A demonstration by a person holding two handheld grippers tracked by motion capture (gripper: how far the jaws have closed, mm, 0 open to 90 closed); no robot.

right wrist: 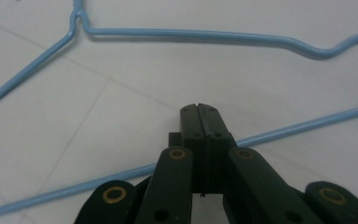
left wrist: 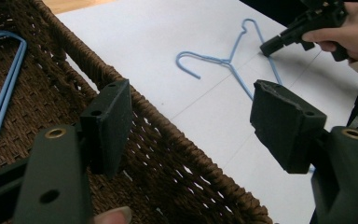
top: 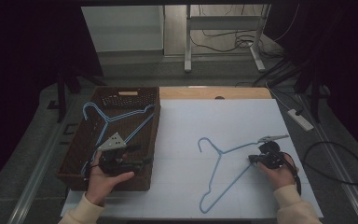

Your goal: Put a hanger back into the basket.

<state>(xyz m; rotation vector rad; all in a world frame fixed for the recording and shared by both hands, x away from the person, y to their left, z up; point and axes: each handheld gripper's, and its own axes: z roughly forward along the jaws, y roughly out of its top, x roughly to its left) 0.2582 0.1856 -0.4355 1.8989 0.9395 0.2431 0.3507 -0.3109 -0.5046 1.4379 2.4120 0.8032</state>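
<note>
Hanger (top: pixel 223 170) of pale blue wire lies flat on the white table sheet (top: pixel 191 126), right of the wicker basket (top: pixel 153 135), likely waiting to join the hangers already inside; its hook points far-left, its long bottom bar running from near-left to far-right; the right gripper (top: pixel 252 159), jaws pressed together, sits over that bar, whether pinching it I cannot tell; the left gripper (top: pixel 145 162) hangs spread and empty over the basket's right rim

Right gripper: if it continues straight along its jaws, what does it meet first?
Probably the hanger on the white sheet: the right gripper, jaws shut, already sits over its lower bar, and the upper bar lies ahead. Height above the sheet is unclear.
</note>
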